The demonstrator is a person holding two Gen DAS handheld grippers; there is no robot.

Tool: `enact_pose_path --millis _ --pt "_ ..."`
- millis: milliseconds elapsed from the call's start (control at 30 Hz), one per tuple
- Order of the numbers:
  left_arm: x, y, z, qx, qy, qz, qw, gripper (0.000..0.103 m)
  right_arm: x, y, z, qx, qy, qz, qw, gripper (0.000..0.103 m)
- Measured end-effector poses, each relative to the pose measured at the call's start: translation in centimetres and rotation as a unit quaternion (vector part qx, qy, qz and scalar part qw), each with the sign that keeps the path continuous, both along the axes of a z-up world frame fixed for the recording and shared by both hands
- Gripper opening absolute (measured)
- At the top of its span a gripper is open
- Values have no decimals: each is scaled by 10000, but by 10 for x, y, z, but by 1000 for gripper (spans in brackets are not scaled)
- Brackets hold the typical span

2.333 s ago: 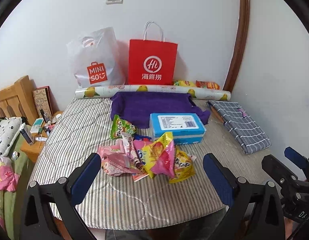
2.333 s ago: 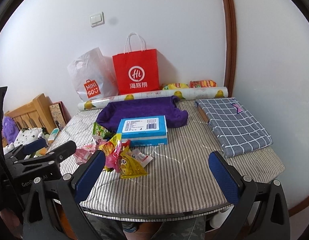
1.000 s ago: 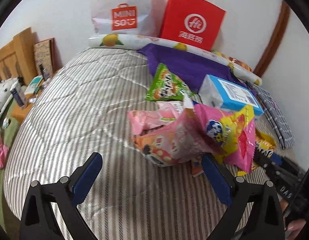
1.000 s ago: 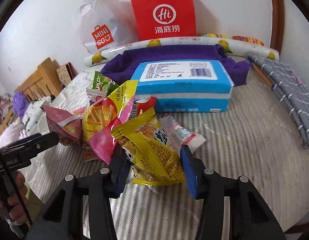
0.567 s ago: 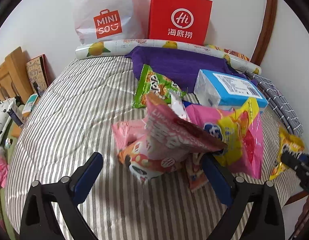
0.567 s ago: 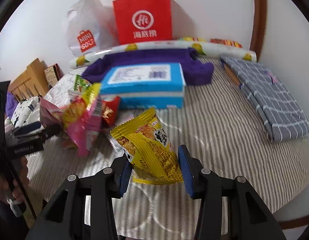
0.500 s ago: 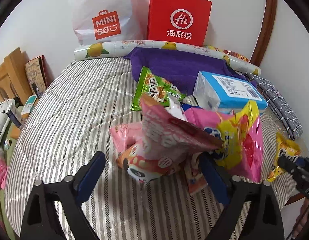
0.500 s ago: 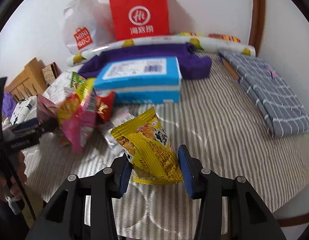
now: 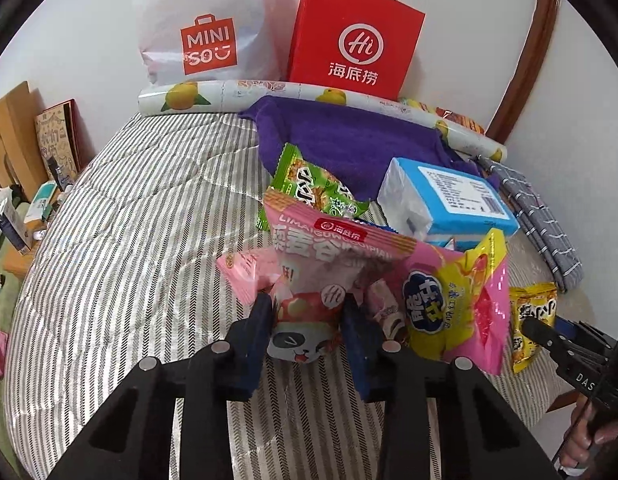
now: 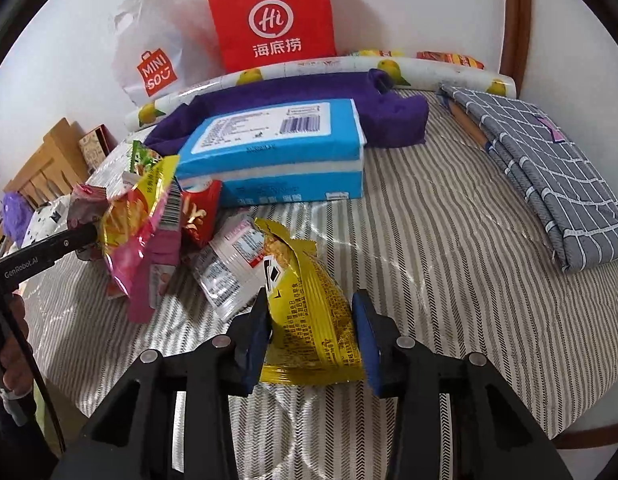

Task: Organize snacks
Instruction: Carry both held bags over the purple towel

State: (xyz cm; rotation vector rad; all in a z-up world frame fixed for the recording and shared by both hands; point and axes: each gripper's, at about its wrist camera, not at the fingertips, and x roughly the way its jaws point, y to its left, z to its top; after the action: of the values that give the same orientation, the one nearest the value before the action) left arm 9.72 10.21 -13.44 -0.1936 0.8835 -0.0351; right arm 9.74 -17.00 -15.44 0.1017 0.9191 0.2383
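Note:
My left gripper [image 9: 309,320] is shut on a pink snack packet [image 9: 329,264] with a panda face, at the front of a pile of snacks. The pile holds a green packet [image 9: 313,188], a yellow-and-pink packet [image 9: 465,296] and a small pink packet [image 9: 245,268]. My right gripper [image 10: 311,332] is shut on a yellow snack packet [image 10: 309,308], held just above the striped table [image 10: 449,280]. That yellow packet [image 9: 533,312] also shows at the right of the left wrist view. A silver wrapper [image 10: 233,264] lies left of it.
A blue tissue pack [image 10: 277,148] and a purple cloth [image 9: 349,136] lie behind the pile. A red paper bag [image 9: 357,36], a white Miniso bag [image 9: 205,28] and a printed roll [image 10: 309,70] stand along the wall. A folded grey checked cloth [image 10: 549,168] lies at right.
My left gripper has closed on the pink panda packet. My right gripper still holds the yellow packet, which has turned its back side toward the camera, and has moved closer to the pile.

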Motion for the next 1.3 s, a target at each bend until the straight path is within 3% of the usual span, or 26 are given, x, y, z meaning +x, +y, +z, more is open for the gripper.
enact_pose_path --millis 667,1300 --pt "-9 -18 54 -134 -263 -117 9995 30 -6 -15 45 180 -366 -72 9991 40" --pt "53 -65 94 -316 -313 -375 9983 30 42 -16 107 132 -885 195 9958 40"
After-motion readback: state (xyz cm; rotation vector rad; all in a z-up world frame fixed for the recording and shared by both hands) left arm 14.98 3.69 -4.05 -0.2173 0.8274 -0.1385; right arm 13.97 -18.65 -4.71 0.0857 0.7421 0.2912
